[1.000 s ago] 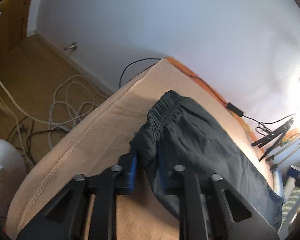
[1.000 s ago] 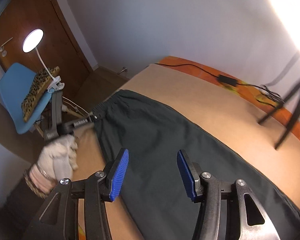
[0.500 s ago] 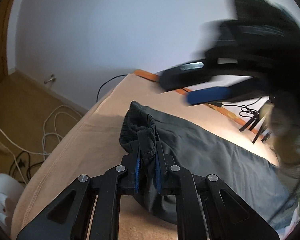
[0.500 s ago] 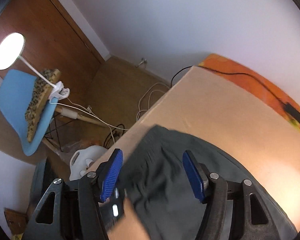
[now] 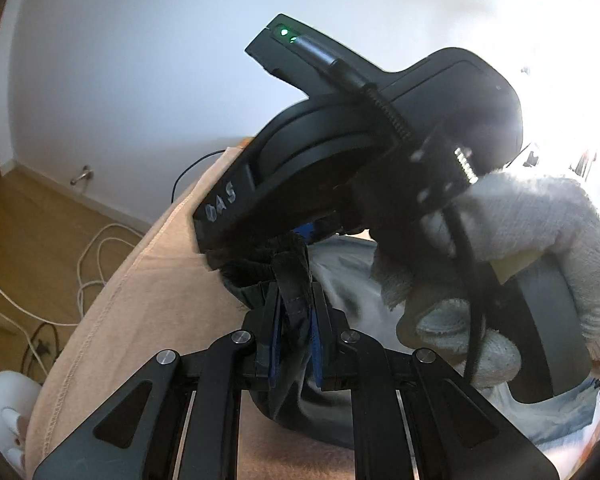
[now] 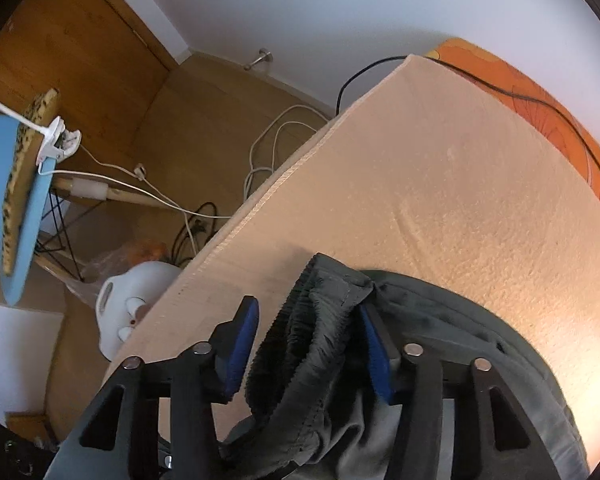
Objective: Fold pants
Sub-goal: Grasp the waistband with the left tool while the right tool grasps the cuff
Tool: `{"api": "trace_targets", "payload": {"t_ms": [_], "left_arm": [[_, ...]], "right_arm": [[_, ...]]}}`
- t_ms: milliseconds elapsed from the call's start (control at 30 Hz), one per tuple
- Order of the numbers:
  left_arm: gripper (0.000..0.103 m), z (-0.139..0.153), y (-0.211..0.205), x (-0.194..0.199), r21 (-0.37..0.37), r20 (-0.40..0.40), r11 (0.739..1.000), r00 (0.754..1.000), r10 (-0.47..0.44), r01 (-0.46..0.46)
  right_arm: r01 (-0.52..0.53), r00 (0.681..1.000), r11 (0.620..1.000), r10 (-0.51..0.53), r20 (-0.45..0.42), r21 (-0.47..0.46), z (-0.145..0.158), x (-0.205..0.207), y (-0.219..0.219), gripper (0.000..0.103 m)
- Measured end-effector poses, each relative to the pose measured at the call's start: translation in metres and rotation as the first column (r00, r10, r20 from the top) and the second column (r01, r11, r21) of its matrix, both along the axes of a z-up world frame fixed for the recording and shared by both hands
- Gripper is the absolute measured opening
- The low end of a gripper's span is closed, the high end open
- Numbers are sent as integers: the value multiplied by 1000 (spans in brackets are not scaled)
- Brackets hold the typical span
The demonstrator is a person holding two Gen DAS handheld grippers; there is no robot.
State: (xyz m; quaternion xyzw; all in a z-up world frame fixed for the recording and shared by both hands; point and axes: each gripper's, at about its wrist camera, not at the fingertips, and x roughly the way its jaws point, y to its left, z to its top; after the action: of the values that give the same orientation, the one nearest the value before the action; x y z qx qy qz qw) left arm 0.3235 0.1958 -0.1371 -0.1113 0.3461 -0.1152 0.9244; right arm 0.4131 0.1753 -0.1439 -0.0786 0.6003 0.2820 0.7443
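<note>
Left wrist view shows the left gripper at the lower centre of the frame, its jaws clamped on a bunched part of the elastic waistband of the dark grey fabric pants. This hold probably keeps one corner of the waist fixed. The pants lie on the bed covered with a beige terry sheet. In the right wrist view, the right gripper stands with its jaws apart on both sides of the gathered waistband, not yet closed, probably to take a second hold beside the first. The white-gloved right hand fills the right of the left view.
</note>
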Motion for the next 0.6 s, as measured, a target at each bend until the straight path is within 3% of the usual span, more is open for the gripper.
{"api": "trace_targets", "payload": {"t_ms": [100,233,267,367,600], "left_arm": [[11,1,-4,-5,14,6,1000,1000,-13,13],[11,5,-17,-15,55,16,998,999,-40,39],[11,6,-20,-18,58,19,997,999,-48,46],[11,11,-27,-26,38,24,997,998,-66,65],[10,20,-50,-38,64,37,993,995,-98,95]], "right_arm": [[38,999,996,-36,-23,85,7,-1,-15,25],[82,997,977,-81,-16,196,25,-4,-47,22],[97,995,969,-95,-20,227,30,-6,-57,17],[135,991,945,-132,-28,300,43,-12,-87,16],[114,993,949,-122,6,292,51,-20,-113,16]]}}
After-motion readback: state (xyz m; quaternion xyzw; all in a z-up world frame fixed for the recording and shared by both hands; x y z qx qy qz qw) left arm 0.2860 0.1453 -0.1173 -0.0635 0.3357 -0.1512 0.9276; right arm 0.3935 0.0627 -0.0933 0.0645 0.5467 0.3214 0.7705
